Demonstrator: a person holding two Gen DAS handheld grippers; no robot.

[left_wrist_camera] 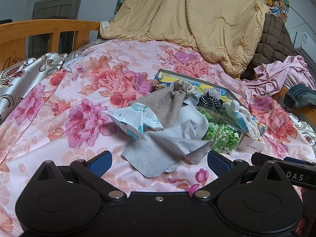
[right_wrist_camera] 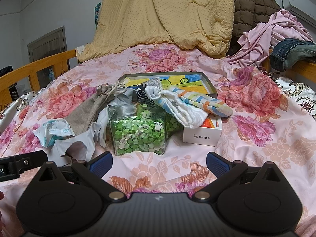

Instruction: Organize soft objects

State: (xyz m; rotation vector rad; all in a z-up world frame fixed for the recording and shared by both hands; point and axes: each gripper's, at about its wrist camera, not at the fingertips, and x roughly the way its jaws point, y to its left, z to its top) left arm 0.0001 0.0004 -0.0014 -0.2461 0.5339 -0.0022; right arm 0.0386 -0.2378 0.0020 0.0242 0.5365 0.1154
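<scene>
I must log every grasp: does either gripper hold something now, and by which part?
Nothing is held. The left gripper and the right gripper both have open, empty jaws.

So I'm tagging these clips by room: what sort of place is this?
Most likely a bedroom: a pink floral bedsheet on a bed with a wooden rail, and a yellow dotted quilt heaped behind.

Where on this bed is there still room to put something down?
Bare floral bedspread lies right of the white box, and in front of the jar of green stars. Crowded: cloths, the pouch and socks around the jar, up to the tray.
</scene>
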